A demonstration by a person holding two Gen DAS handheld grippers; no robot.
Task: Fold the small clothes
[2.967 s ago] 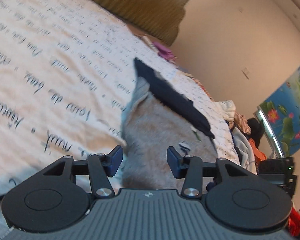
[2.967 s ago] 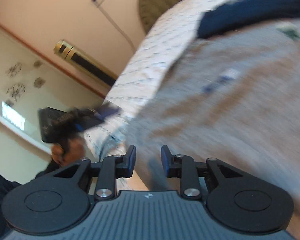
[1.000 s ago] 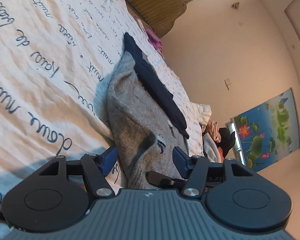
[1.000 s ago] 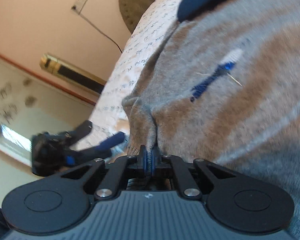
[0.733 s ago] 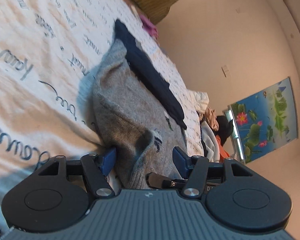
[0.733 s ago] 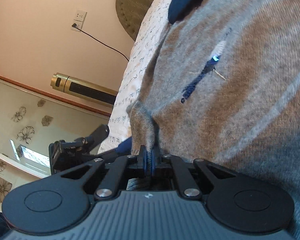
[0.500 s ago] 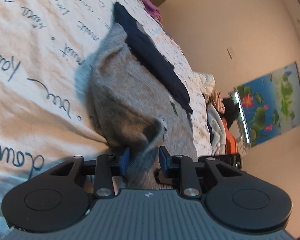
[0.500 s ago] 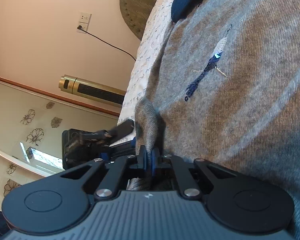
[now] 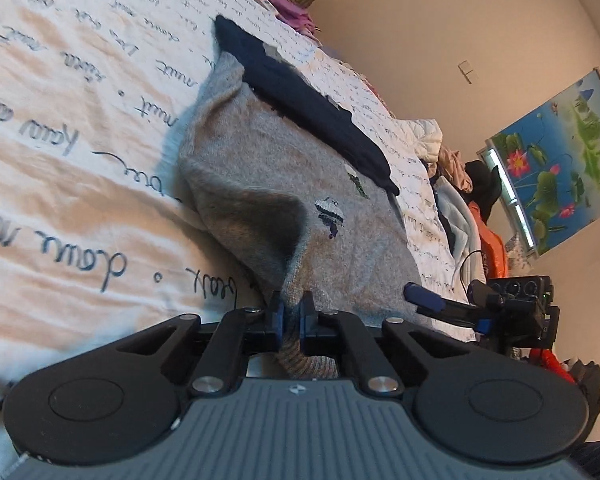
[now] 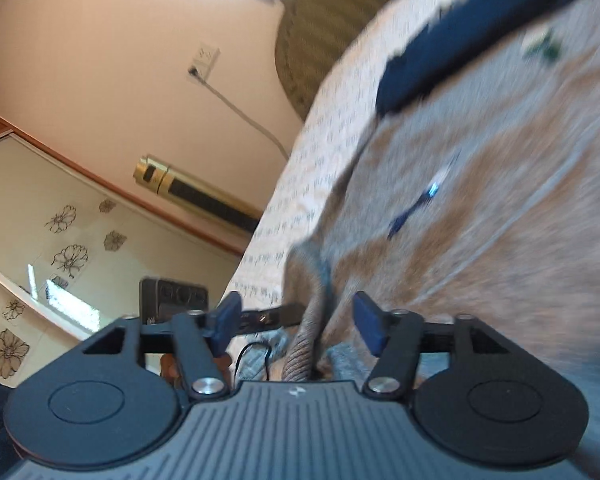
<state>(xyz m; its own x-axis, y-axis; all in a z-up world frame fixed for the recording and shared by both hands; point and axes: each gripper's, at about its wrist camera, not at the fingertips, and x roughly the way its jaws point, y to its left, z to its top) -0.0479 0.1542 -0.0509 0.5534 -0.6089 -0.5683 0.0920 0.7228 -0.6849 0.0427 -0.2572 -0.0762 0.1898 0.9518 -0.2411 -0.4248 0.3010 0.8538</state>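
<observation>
Left wrist view puts the left gripper (image 9: 291,316) pinched tight on a raised fold of the grey sweater (image 9: 284,184); the cloth caught between its pads runs down behind the gripper body and out of sight. The sweater lies on the bed sheet (image 9: 72,128) printed with script, with a navy garment (image 9: 300,100) along its far edge. Bare sheet stretches away from the sweater's left side. Off its right corner the right gripper (image 9: 422,298) shows as one blue pad, the rest cut off.

Right wrist view is motion-blurred. The right gripper (image 10: 296,322) has just been opening and stands wide, a hem fold of the sweater (image 10: 480,208) upright between its pads; whether either pad touches the fold cannot be told.
</observation>
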